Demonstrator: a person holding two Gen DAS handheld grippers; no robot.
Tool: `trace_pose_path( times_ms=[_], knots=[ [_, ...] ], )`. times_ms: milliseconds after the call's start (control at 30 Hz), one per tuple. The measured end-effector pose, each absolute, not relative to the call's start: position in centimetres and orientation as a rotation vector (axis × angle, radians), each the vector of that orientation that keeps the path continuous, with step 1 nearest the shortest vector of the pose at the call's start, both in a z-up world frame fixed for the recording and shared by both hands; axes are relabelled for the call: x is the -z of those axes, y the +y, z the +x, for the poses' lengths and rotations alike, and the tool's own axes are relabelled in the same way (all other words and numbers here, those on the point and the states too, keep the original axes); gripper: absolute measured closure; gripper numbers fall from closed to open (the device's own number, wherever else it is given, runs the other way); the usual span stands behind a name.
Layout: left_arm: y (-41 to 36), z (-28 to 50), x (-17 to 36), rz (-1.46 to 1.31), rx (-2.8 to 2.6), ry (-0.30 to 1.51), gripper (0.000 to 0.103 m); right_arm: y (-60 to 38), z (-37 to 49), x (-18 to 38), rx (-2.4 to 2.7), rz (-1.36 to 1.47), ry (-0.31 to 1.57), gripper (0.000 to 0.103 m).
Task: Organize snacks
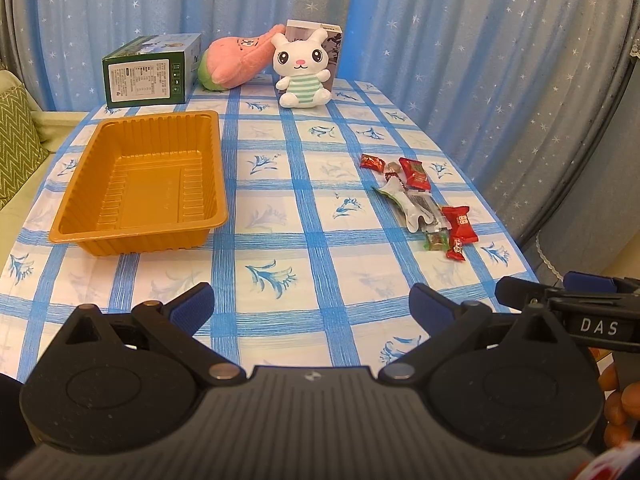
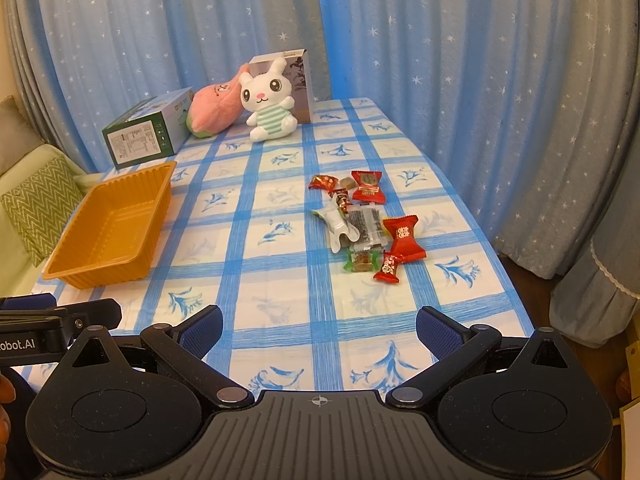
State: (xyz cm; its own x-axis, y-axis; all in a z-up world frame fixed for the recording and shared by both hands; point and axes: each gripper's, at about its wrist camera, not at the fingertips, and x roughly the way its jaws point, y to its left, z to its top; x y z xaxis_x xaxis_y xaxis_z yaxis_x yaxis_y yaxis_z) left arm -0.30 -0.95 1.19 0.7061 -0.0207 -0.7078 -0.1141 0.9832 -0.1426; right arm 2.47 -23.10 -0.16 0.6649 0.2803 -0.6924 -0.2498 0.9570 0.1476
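snacks lie loosely heaped right of centre on the worktop, well apart from the empty orange tray. both the left gripper and right gripper hover with jaws wide, holding nothing. best to take the nearest red candy first, pinching across its twisted ends.

Tray lies left of snacks on table.

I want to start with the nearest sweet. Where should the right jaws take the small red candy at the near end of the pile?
Probably across its puffed middle, from above. The small red candy lies flat on the tablecloth, its twisted ends pointing near and far, so the middle is the thickest part. Its near-right side is free; the green-wrapped candy sits close on its left. The right gripper is open.
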Motion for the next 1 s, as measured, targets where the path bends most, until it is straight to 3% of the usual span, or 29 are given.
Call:
trace_pose_path(
  times_ms=[567, 1000],
  knots=[
    [-0.9, -0.4, -1.1, -0.18, -0.05, 0.787, 0.0, -22.2, 2.4, -0.1, -0.298, 0.044, 0.789, 0.001],
    [-1.4, 2.9, 1.1, -0.213, -0.011, 0.814, 0.0, -26.7, 4.4, 1.8, -0.166, 0.129, 0.741, 0.001]
  ],
)
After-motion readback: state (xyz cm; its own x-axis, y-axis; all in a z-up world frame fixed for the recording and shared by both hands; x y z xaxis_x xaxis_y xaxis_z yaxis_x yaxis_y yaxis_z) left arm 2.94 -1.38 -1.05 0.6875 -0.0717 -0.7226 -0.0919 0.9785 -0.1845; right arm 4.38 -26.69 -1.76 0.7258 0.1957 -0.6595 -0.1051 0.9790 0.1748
